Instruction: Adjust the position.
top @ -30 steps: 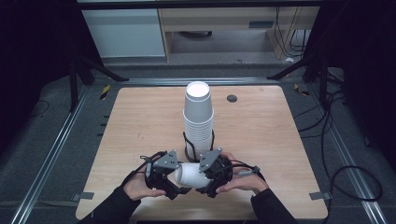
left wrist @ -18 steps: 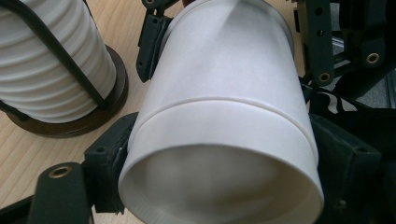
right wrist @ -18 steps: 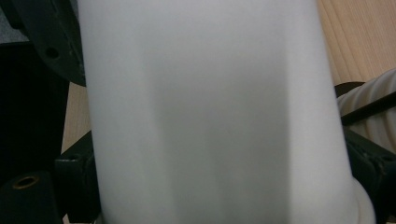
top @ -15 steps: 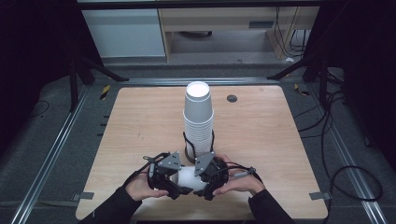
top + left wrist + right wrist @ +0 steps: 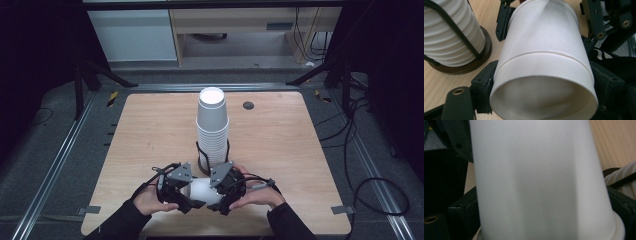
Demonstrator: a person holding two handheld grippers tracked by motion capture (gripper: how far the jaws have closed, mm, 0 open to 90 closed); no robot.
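Note:
A white paper cup point(image 5: 204, 190) lies on its side just above the table's front edge, held between both grippers. In the left gripper view its recessed base point(image 5: 541, 100) faces the camera, and a thin ridge runs round its middle. My left gripper point(image 5: 191, 194) comes from the left. Its jaws have just been closing, and the pads point(image 5: 484, 82) now press on the cup's base end. My right gripper point(image 5: 220, 194) comes from the right and is shut on the rim end point(image 5: 619, 227). Behind them a tall stack of white cups point(image 5: 212, 125) stands in a black wire holder point(image 5: 201, 157).
The wooden table point(image 5: 150, 125) has bare room left and right of the stack. A small dark disc point(image 5: 248, 105) sits near the far edge. Dark floor, metal rails and cables surround the table. The holder's round base point(image 5: 474, 62) is close to the left gripper.
The left gripper's jaws have drawn in onto the cup. Both hands and the cup stay where they were.

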